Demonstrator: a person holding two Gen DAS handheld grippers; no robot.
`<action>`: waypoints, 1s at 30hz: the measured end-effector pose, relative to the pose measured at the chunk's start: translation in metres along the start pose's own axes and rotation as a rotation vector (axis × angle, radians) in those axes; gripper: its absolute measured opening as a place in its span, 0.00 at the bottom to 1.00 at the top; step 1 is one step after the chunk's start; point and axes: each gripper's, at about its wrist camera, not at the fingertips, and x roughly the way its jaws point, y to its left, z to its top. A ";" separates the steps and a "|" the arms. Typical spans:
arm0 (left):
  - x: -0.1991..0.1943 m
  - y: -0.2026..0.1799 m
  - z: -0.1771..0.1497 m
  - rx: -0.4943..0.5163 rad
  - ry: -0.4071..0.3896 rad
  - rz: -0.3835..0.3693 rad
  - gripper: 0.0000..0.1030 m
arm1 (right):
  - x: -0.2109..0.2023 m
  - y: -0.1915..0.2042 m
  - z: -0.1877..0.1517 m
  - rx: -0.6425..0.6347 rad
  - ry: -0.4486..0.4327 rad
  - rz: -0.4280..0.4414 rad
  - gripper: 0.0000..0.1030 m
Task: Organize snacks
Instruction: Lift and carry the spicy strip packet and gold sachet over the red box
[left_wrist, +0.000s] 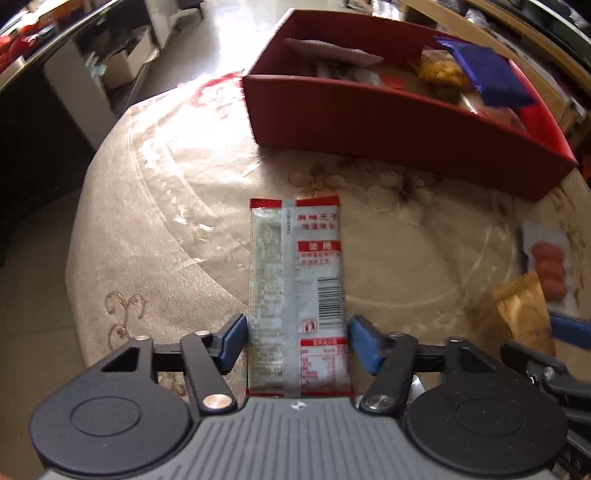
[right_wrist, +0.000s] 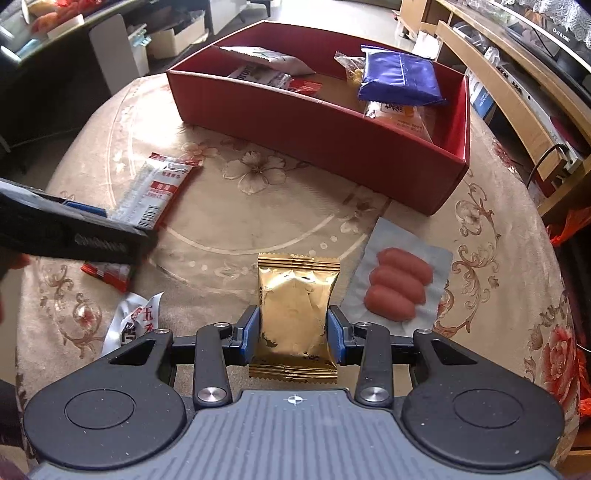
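Right gripper (right_wrist: 293, 334) clamped on the gold foil packet (right_wrist: 297, 314) at lower centre of the right wrist view, blue pads pressed into both sides, the foil pinched to a waist between them. Left gripper (left_wrist: 297, 343) open around the long red-and-white sachet (left_wrist: 297, 295), low in the centre of the left wrist view; left pad close against the edge, right pad with a thin gap, so no grip there yet. Red divided box (right_wrist: 325, 125) across the top of both views, already loaded: blue pouch (right_wrist: 399, 79) and others inside. Still loose on the floral tablecloth (right_wrist: 258, 206): sausage pack (right_wrist: 400, 284) just right of the gold packet, white wrapper (right_wrist: 135, 317) at lower left. Risks from here, as a judgement: slippery foil sliding out during the lift, held only across its puffed middle; the flat sachet buckling or skating away instead of rising, with pads closing on a thin edge lying flush on cloth; the two grippers, near each other, knocking together on the way to the box; a packet dropped into the wrong compartment.
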 end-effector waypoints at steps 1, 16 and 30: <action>0.001 0.002 0.003 -0.014 0.006 -0.008 0.58 | 0.000 0.000 0.000 0.002 -0.001 0.002 0.45; -0.035 -0.008 -0.004 0.027 -0.076 0.013 0.41 | -0.012 -0.005 0.005 0.019 -0.051 0.002 0.45; -0.060 -0.025 -0.001 0.084 -0.181 0.040 0.41 | -0.025 -0.011 0.016 0.034 -0.136 -0.049 0.45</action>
